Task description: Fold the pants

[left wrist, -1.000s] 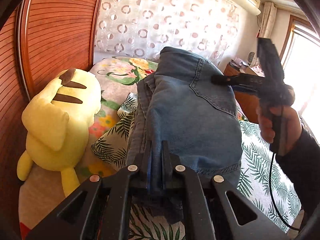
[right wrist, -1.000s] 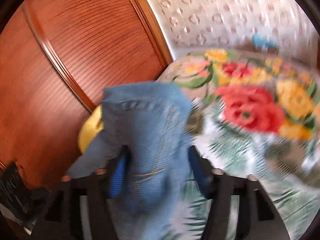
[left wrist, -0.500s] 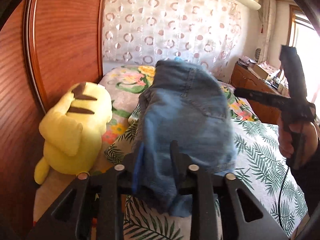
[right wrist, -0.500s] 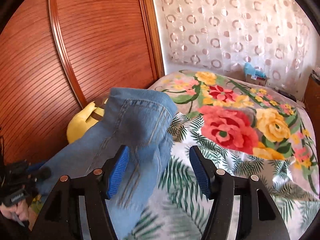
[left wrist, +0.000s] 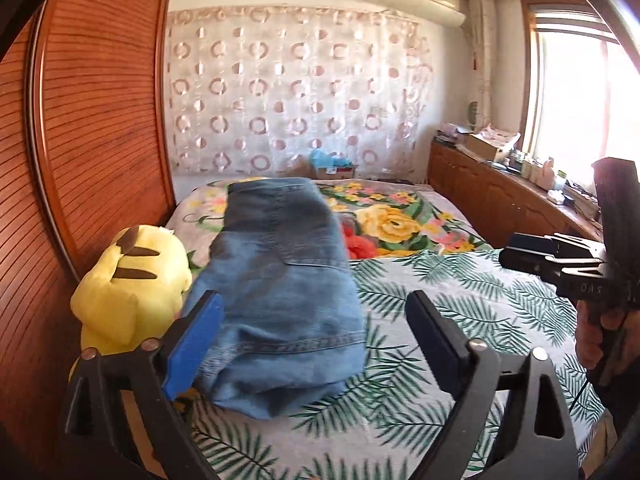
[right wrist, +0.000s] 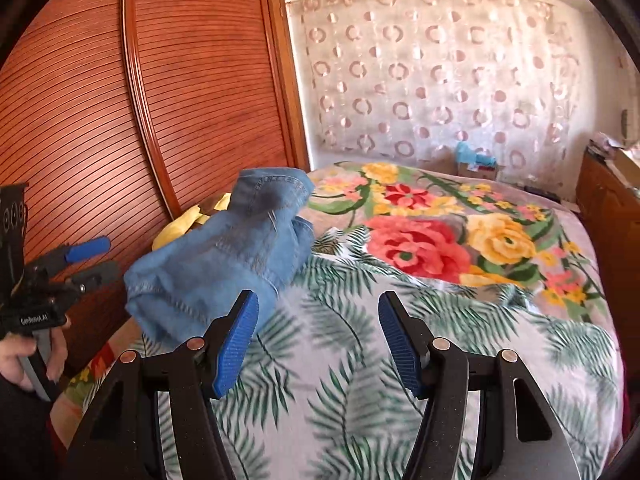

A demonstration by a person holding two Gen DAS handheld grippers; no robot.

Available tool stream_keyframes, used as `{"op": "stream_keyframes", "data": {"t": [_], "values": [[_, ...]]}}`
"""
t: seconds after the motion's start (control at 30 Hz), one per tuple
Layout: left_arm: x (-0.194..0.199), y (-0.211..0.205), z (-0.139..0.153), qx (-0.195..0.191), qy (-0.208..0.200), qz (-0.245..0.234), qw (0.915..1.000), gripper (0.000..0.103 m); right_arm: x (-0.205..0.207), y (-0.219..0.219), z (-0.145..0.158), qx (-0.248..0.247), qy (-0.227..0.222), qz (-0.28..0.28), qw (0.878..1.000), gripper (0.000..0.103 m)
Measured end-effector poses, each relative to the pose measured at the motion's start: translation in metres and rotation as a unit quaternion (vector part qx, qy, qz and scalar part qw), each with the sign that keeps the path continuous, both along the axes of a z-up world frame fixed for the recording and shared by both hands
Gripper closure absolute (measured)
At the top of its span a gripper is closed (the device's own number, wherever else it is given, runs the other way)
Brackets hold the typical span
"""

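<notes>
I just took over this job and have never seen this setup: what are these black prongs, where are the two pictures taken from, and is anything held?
No robot here: a person holds a hand tool with a two-finger claw in each hand, with a camera looking along the fingers. One picture looks out from the left claw, the other from the right claw. The folded jeans lie on the flowered bed beside a yellow plush toy. The left claw is opening, its pads clear of the jeans; the right is open and empty.
</notes>
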State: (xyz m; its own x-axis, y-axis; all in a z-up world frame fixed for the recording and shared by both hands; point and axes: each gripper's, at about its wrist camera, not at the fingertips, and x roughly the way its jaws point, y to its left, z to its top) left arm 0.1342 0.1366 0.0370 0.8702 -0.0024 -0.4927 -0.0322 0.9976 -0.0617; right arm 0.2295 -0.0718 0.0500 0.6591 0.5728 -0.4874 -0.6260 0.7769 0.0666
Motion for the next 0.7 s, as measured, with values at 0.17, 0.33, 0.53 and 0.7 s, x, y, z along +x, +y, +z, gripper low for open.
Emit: {"op": "stream_keyframes", "data": {"t": [0.17,0.33,0.53,0.7], "values": [[-0.010,-0.032,0.006,0.012,-0.011,-0.017,0.9997,0.000,-0.046,-0.033,0.005,0.006,-0.011,-0.023,1.000,0.038],[-0.022,-0.061,0.012,0.009,-0.019,-0.041,0.9989,0.000,-0.083,-0.060,0.005,0.017,-0.022,-0.053,0.998,0.038],[-0.037,-0.094,0.019,0.017,-0.017,-0.038,0.9990,0.000,-0.127,-0.091,0.009,0.030,-0.038,-0.095,0.994,0.031],[-0.052,-0.112,0.022,0.016,-0.023,-0.043,0.9987,0.000,-0.163,-0.112,0.016,0.033,-0.062,-0.136,0.988,0.025]]}}
